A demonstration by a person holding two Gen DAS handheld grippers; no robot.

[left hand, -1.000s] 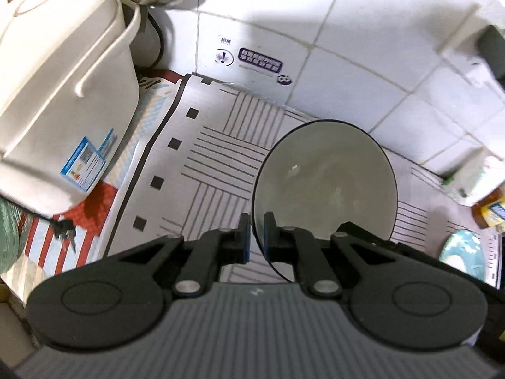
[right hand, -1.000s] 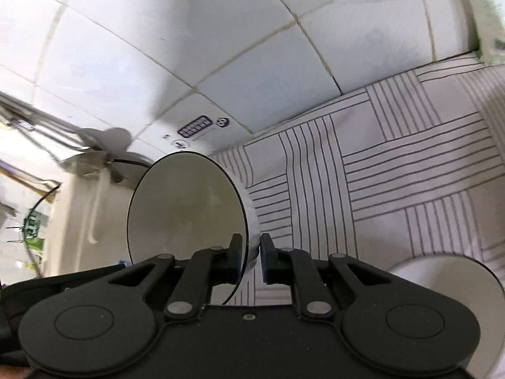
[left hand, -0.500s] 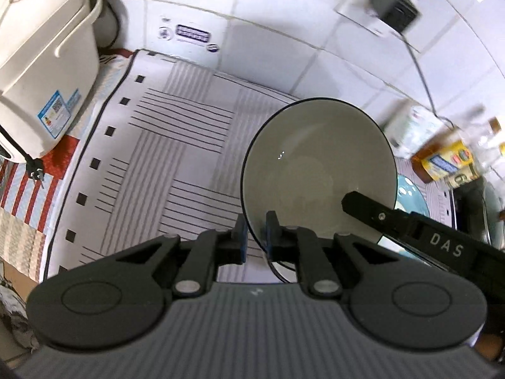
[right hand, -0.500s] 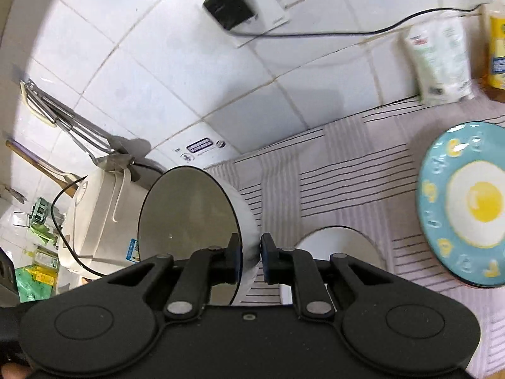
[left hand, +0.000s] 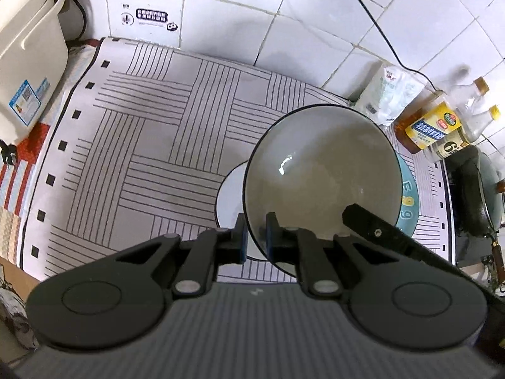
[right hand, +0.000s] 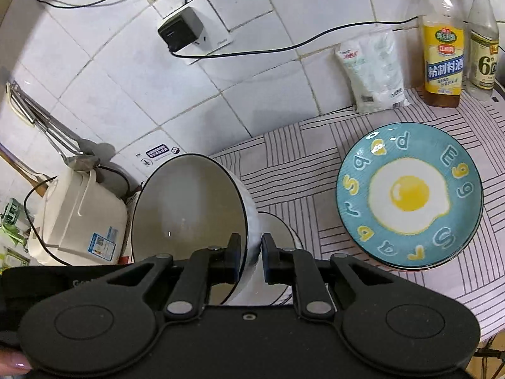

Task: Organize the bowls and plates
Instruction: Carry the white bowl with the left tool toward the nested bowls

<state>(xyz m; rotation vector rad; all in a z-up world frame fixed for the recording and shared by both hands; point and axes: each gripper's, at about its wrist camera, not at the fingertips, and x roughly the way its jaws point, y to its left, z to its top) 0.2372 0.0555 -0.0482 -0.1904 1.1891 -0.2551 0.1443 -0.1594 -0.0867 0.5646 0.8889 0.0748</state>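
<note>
In the left wrist view, the left gripper [left hand: 254, 241] is clamped on the rim of a tilted bowl [left hand: 322, 183], grey-white inside with a dark edge, filling the centre right. Behind it a second white bowl [left hand: 230, 195] is seen on the striped mat [left hand: 142, 158]. In the right wrist view, the right gripper [right hand: 249, 257] is clamped on another bowl's [right hand: 189, 208] rim, centre left. An empty egg-patterned blue plate [right hand: 410, 194] lies at right.

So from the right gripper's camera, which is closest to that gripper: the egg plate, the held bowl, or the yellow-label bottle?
1. Bowl: clamped in the right gripper, tilted, on its left.
2. Egg plate: on the cloth, ahead to the right.
3. Bottle: far right, by the wall.
</note>
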